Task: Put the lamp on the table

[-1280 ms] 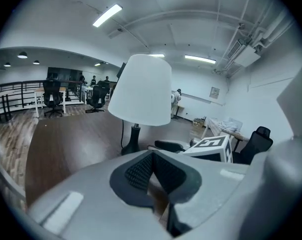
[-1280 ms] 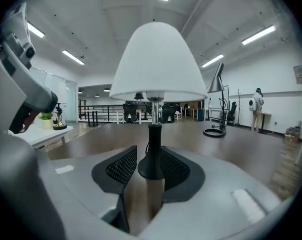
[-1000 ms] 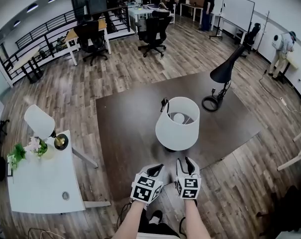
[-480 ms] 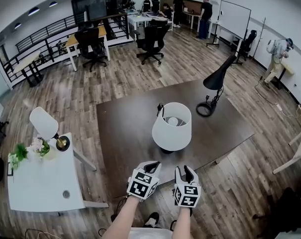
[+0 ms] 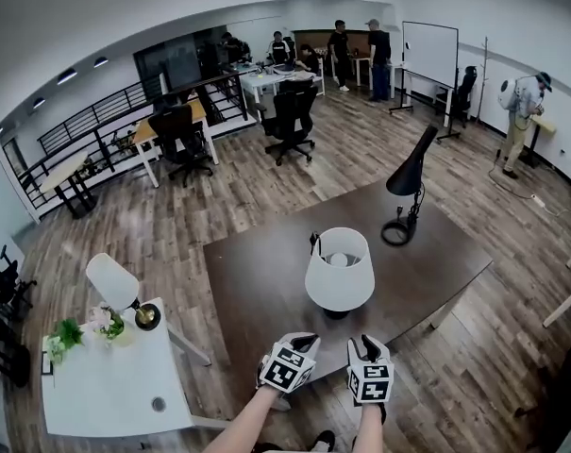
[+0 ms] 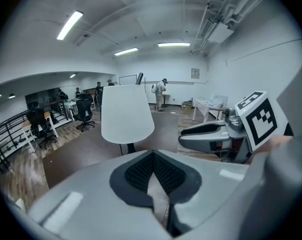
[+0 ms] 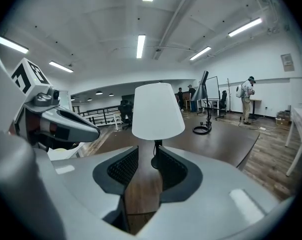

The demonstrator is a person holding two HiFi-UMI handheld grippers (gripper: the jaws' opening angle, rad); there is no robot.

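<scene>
A table lamp with a white shade (image 5: 340, 272) stands upright on the dark brown table (image 5: 257, 272), its black cord behind it. Both grippers hover side by side at the table's near edge, short of the lamp and touching nothing. My left gripper (image 5: 302, 341) has its fingertips together and holds nothing. My right gripper (image 5: 362, 343) has a narrow gap between its fingers, also empty. In the left gripper view the shade (image 6: 127, 113) rises ahead of the left gripper (image 6: 151, 156). In the right gripper view the lamp (image 7: 157, 110) stands in line with the right gripper (image 7: 148, 156).
A black desk lamp (image 5: 408, 182) stands at the dark table's far right. A white table (image 5: 115, 385) to the left carries a second white-shaded lamp (image 5: 115, 281) and flowers (image 5: 104, 321). Office chairs (image 5: 290, 121), desks and several people are farther back.
The head view has risen and pulled back, so the lamp and table look smaller and farther away. Both grippers stay low at the table's near edge, empty throughout.
</scene>
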